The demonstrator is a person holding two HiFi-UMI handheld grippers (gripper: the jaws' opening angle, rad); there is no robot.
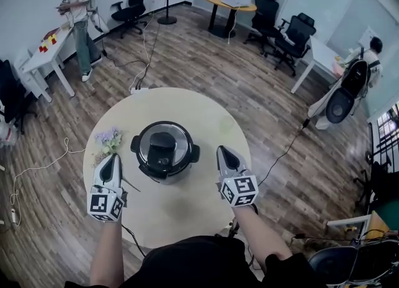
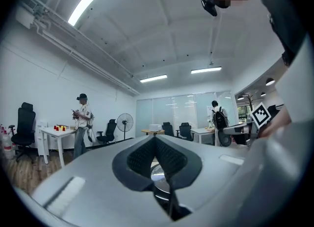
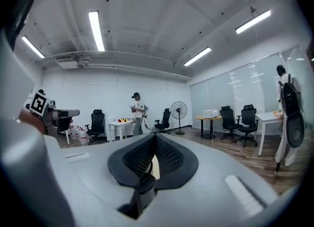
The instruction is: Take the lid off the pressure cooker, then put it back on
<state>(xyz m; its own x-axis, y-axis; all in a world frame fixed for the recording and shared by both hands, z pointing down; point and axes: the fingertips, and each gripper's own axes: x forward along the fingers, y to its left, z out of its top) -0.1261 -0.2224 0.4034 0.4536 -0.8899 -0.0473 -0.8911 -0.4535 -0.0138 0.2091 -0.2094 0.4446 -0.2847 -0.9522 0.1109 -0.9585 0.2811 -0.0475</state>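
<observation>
The pressure cooker stands in the middle of a round beige table, its silver lid with a black handle seated on top. My left gripper hovers just left of the pot, shut and holding nothing. My right gripper hovers just right of it, also shut and holding nothing. Both point away from me, flanking the cooker without touching it. In the left gripper view the jaws are pressed together, and a sliver of the shiny lid shows below them. The right gripper view shows its jaws closed, facing the room.
A small bunch of artificial flowers lies on the table left of the cooker. A power strip and cables lie on the wood floor behind the table. A person stands at a white desk far left; office chairs, a fan and another person are at the back.
</observation>
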